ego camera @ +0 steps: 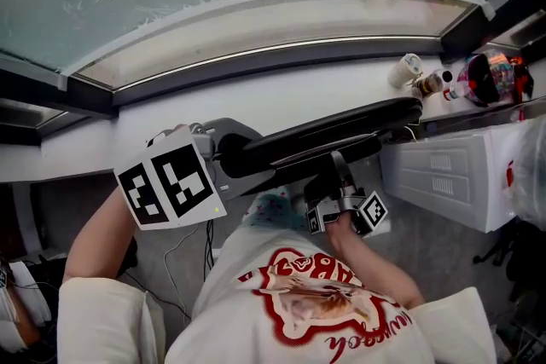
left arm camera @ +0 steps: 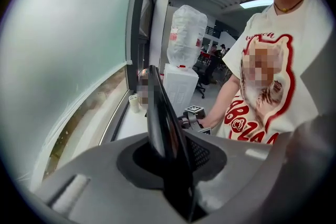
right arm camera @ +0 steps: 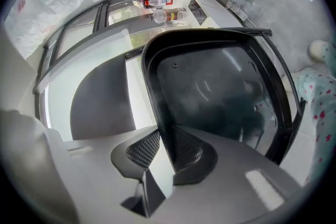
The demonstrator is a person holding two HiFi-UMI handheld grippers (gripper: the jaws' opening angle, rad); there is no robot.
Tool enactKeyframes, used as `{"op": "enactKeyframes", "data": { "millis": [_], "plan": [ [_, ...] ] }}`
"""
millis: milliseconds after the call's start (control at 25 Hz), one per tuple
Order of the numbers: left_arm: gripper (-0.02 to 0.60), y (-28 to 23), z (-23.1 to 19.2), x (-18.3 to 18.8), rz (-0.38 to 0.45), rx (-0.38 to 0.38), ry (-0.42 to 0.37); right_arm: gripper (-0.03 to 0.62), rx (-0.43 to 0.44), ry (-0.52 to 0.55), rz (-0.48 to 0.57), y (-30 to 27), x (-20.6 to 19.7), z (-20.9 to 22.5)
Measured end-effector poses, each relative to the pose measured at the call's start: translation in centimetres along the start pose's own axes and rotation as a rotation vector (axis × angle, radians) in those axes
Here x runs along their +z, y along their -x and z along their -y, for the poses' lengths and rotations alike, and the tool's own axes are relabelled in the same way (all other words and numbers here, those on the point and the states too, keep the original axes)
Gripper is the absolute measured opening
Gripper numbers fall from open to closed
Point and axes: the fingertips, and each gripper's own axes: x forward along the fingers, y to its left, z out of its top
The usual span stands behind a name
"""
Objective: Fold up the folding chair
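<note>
Bottles (ego camera: 437, 83), cup (ego camera: 406, 69) on white sill (ego camera: 281, 100)

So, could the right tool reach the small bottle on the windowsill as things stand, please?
Probably not. The right tool is shut on the edge of the folding chair, and the chair lies between it and the small bottle on the windowsill. It would need to let go first.

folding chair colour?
The folding chair is glossy black, seat panel and frame alike; it shows best in the right gripper view.
</note>
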Motion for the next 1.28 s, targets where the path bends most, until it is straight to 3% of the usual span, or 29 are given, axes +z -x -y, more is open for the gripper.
{"op": "enactKeyframes", "data": {
  "millis": [360, 600, 720, 800, 920, 1120, 1280],
  "plan": [
    [0.085, -0.7, -2.3, 1.8, -0.036, -0.081, -0.107, 0.087, 0.049, 0.007, 0.093, -0.4, 0.9, -0.8],
    [0.077, 0.7, -3.1, -0.5, 0.001, -0.108, -0.116, 0.080, 0.033, 0.078, -0.022, -1.4, -1.3, 0.3],
    [0.078, 1.8, -3.9, -2.7, 0.036, -0.088, -0.073, 0.061, -0.003, 0.161, -0.141, -2.9, -3.0, 1.2],
    [0.081, 2.5, -4.0, -3.9, 0.058, -0.082, -0.058, 0.060, -0.013, 0.157, -0.187, -3.4, -3.9, 1.6],
    [0.094, 2.9, -3.9, -4.5, 0.068, -0.080, -0.070, 0.063, -0.003, 0.129, -0.200, -3.7, -4.4, 2.0],
    [0.098, 3.0, -4.9, -4.6, 0.080, -0.064, -0.085, 0.060, 0.015, 0.176, -0.251, -4.5, -4.4, 1.8],
    [0.120, 2.8, -6.3, -4.7, 0.117, 0.039, -0.131, 0.043, -0.009, 0.245, -0.262, -5.2, -4.3, 2.0]
  ]
}}
